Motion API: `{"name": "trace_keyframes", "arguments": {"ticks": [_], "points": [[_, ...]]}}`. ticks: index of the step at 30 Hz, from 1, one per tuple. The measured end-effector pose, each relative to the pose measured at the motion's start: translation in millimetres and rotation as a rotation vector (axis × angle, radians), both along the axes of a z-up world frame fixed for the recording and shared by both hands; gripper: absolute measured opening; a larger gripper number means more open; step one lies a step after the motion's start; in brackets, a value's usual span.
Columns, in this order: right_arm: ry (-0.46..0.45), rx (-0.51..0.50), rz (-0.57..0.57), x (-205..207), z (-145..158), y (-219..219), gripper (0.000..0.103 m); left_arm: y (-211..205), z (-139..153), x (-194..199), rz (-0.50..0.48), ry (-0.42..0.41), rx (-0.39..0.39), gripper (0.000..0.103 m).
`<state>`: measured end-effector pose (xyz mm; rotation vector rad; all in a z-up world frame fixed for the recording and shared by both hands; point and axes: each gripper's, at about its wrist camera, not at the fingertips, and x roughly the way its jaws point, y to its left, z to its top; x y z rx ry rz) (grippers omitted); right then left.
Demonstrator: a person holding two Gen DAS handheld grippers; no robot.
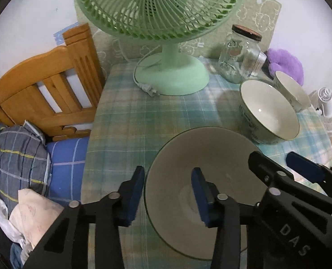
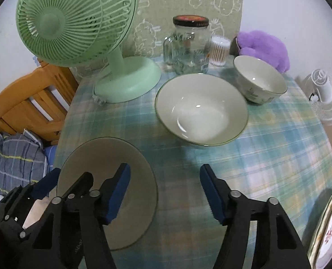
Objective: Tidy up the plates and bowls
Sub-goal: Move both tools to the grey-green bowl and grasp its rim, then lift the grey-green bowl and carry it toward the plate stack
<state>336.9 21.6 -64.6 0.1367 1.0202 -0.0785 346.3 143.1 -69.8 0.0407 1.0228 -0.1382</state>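
Note:
A flat grey-green plate [image 1: 177, 157] [image 2: 103, 154] lies on the checked tablecloth near the front. My left gripper [image 1: 168, 195] straddles the plate's left rim: one blue pad is outside it, the other over the plate's well, with a wide gap and no pad touching. My right gripper [image 2: 166, 195] is open too, its left pad above the plate's right part and its right pad over bare cloth. Each gripper shows in the other's view, the right gripper [image 1: 273, 159] and the left gripper [image 2: 62, 183]. A large white bowl [image 2: 201, 112] [image 1: 269, 112] and a small patterned bowl [image 2: 260, 80] [image 1: 291, 89] stand behind.
A green desk fan [image 1: 170, 76] [image 2: 125, 83] stands at the back of the table, beside a glass jar [image 2: 188, 44], a cotton-swab tub [image 2: 219, 51] and a purple plush [image 2: 266, 47]. Flowered plates [image 2: 329, 231] sit stacked at the front right edge. A wooden headboard [image 1: 49, 85] adjoins the left side.

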Motion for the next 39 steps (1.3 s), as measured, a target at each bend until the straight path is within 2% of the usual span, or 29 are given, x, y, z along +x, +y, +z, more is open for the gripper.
{"name": "trace_keyframes", "arguments": {"ticks": [3, 5, 6, 7, 8, 12, 20, 32, 39], "points": [[0.017, 0.002, 0.018, 4, -6, 8, 0.045, -1, -4, 3, 0.007, 0.019, 0.016, 0.035], [0.034, 0.003, 0.024, 8, -10, 12, 0.041, -1, -5, 4, 0.009, 0.022, 0.027, 0.031], [0.038, 0.008, 0.024, 8, -11, 13, 0.035, -2, -5, 3, 0.009, 0.019, 0.037, 0.030], [0.039, 0.013, 0.028, 9, -12, 16, 0.028, 0, -6, 3, 0.017, 0.015, 0.047, 0.023], [0.041, 0.000, 0.033, 10, -12, 19, 0.026, 0, -6, 3, 0.024, 0.015, 0.049, 0.022], [0.047, -0.043, 0.029, 11, -12, 24, 0.023, 2, -7, 2, 0.026, 0.022, 0.048, 0.022], [0.057, -0.048, 0.025, 2, -6, 22, 0.022, 2, 0, -10, 0.002, 0.030, 0.047, 0.022], [0.056, -0.054, 0.028, -37, 13, 9, 0.022, -12, 17, -46, 0.007, 0.029, 0.033, 0.022], [0.043, -0.059, 0.049, -63, 29, -9, 0.022, -31, 30, -75, 0.046, 0.016, 0.025, 0.022]]}}
